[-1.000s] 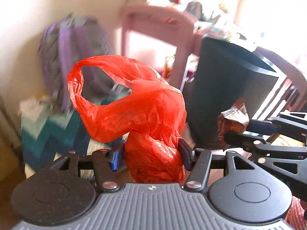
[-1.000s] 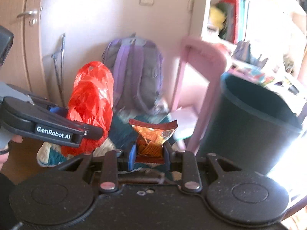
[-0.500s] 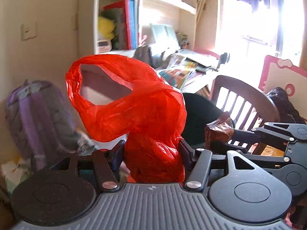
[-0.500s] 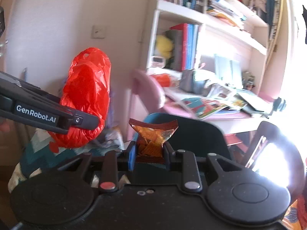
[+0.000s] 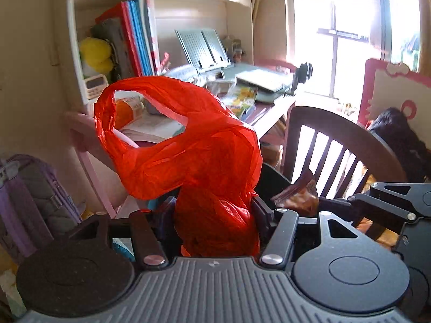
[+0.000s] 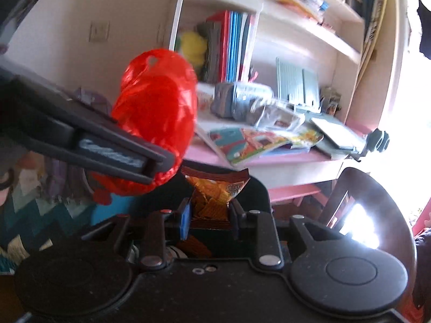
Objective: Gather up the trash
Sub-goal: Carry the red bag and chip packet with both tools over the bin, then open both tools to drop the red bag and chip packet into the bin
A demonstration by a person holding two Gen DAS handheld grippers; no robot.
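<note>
You have two bits of trash picked up already. Your left gripper (image 5: pixel 212 210) has its jaws squeezed on the red plastic bag (image 5: pixel 194 145), and the bag puffs up above them with a loop sticking out on top. Your right gripper (image 6: pixel 208 215) has its jaws pinched tight on the snack wrapper (image 6: pixel 215 191), an orange and brown one that stands up between them. Both grippers are up in the air, close beside each other.

The dark bin (image 6: pixel 256 196) is right behind the wrapper, low down in front of you, near the dark chair (image 5: pixel 336 148). Only a bit of it shows, so you cannot see inside it.

So the picking up looks done for these two. The dropping in is not done yet. The pink worktop (image 6: pixel 269 158) has books and papers on it, and I cannot tell if any of that is trash too.
</note>
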